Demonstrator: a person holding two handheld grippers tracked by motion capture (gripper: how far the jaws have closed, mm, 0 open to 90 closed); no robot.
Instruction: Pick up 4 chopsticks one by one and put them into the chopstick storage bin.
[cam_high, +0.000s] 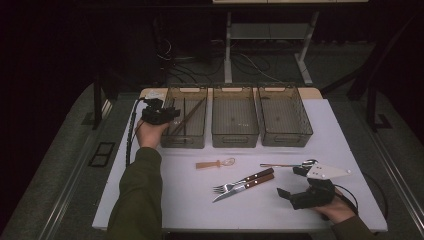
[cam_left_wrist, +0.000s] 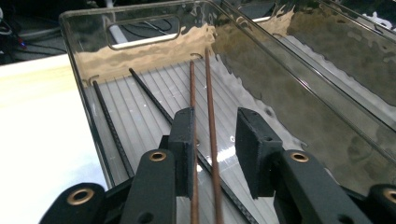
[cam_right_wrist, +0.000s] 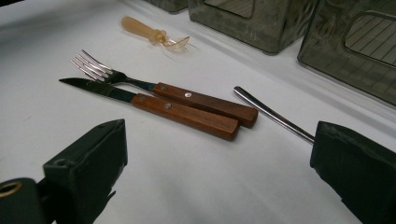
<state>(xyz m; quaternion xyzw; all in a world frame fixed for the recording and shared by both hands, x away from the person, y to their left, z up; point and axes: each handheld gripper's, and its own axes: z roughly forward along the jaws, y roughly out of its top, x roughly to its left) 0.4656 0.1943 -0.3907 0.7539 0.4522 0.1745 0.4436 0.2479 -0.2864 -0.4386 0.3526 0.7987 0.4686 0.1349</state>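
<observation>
1. Left gripper (cam_left_wrist: 212, 140) jaws stand spread, clear of the two brown chopsticks (cam_left_wrist: 208, 107) lying in the left bin (cam_high: 184, 137): release step, I judge.
2. Right gripper (cam_right_wrist: 219, 172) jaws gape wide over the worktop (cam_right_wrist: 187, 177).
3. Next: withdraw left, then close right on the knife (cam_right_wrist: 184, 114).

High view: looking down and forward over the white table (cam_high: 200, 200) from above its near edge, well back. Left gripper view: close inside the leftmost bin (cam_left_wrist: 140, 51), also seen in the high view (cam_high: 184, 116). Right gripper view: low, near the tabletop, sharing the fork (cam_right_wrist: 140, 84) (cam_high: 240, 181) and knife (cam_right_wrist: 154, 105) (cam_high: 245, 187).
</observation>
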